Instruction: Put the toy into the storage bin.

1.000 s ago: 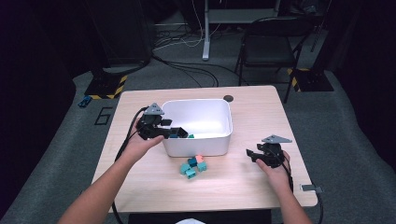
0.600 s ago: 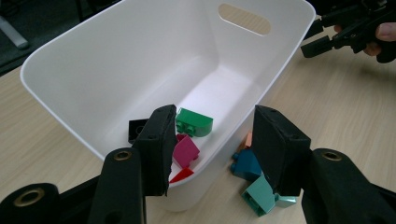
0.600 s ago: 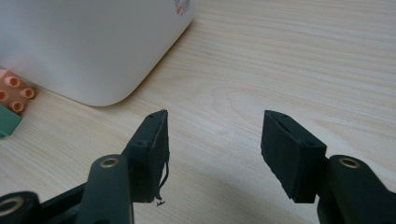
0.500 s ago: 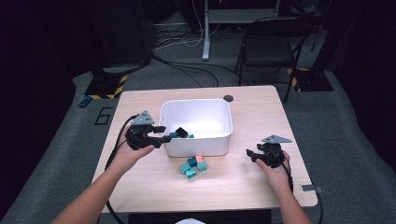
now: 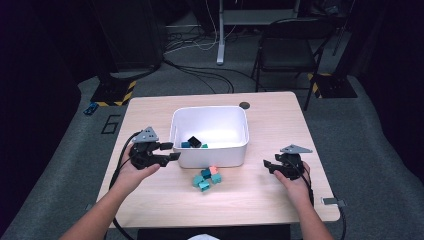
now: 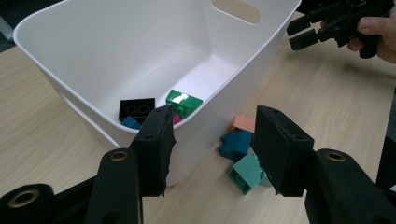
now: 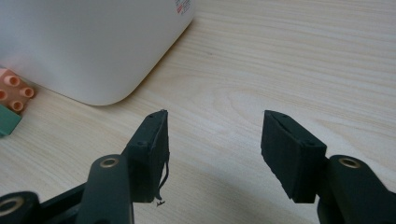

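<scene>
A white bin (image 5: 210, 156) stands mid-table with a black brick (image 5: 194, 142) and a teal brick (image 5: 185, 145) inside. In front of it lies a small pile of teal and orange bricks (image 5: 206, 178). My left gripper (image 5: 170, 151) hovers at the bin's left front corner; its jaws have just been opening and nothing is between them. The left gripper view has the left gripper (image 6: 212, 140) open, framing the bin wall (image 6: 116, 56), the black brick (image 6: 136, 108), a green brick (image 6: 184, 101) and the pile (image 6: 238, 145). My right gripper (image 5: 267, 165) rests open and empty, right of the pile.
In the right gripper view the right gripper (image 7: 215, 140) points over bare wood toward the bin's corner (image 7: 93, 46), with an orange brick (image 7: 14, 88) at the left edge. A dark round spot (image 5: 244, 105) marks the table behind the bin. A chair (image 5: 285, 55) stands beyond the table.
My left gripper has drawn back to the left, from over the bin's front left rim to beside its left wall, and its jaws look a little wider. The right gripper has kept still.
</scene>
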